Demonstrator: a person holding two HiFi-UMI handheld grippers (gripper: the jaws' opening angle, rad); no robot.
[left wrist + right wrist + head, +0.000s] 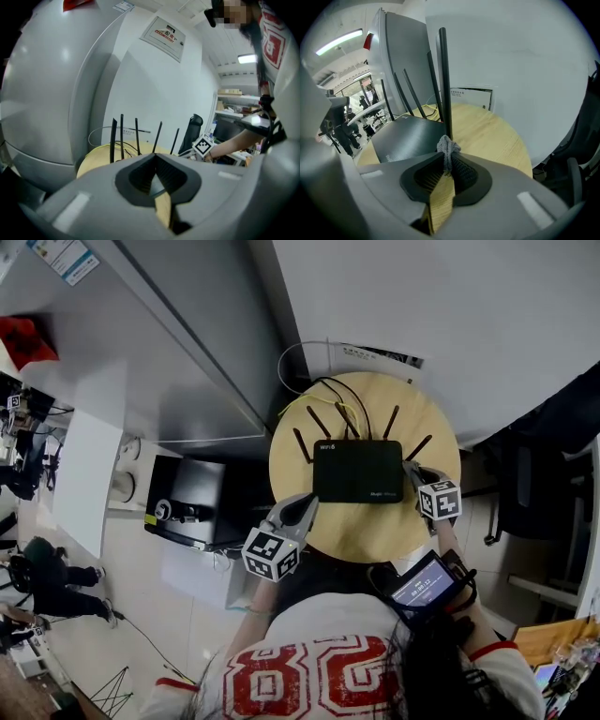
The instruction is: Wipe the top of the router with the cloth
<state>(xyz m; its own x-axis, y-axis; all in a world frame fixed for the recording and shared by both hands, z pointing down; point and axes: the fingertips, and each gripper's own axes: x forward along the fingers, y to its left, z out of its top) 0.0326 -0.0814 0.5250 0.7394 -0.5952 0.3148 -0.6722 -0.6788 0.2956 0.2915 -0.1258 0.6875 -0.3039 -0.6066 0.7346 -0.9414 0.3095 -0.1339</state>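
Note:
The black router (358, 470) lies flat on a round wooden table (366, 526), its several antennas pointing to the far side. My right gripper (410, 468) sits at the router's right end, shut on a small bunched grey cloth (448, 146). In the right gripper view the cloth pokes up between the jaws (446, 157) just in front of one antenna (444, 79), with the router top (410, 136) to the left. My left gripper (307, 502) hovers at the table's near left edge, short of the router. Its jaws (155, 157) are shut with nothing in them, and the antennas (121, 136) stand ahead.
Yellow and black cables (337, 399) loop behind the router by the white wall. A black box (187, 498) stands on the floor left of the table. A dark office chair (525, 484) is at the right. A phone (424, 585) is strapped to the right forearm.

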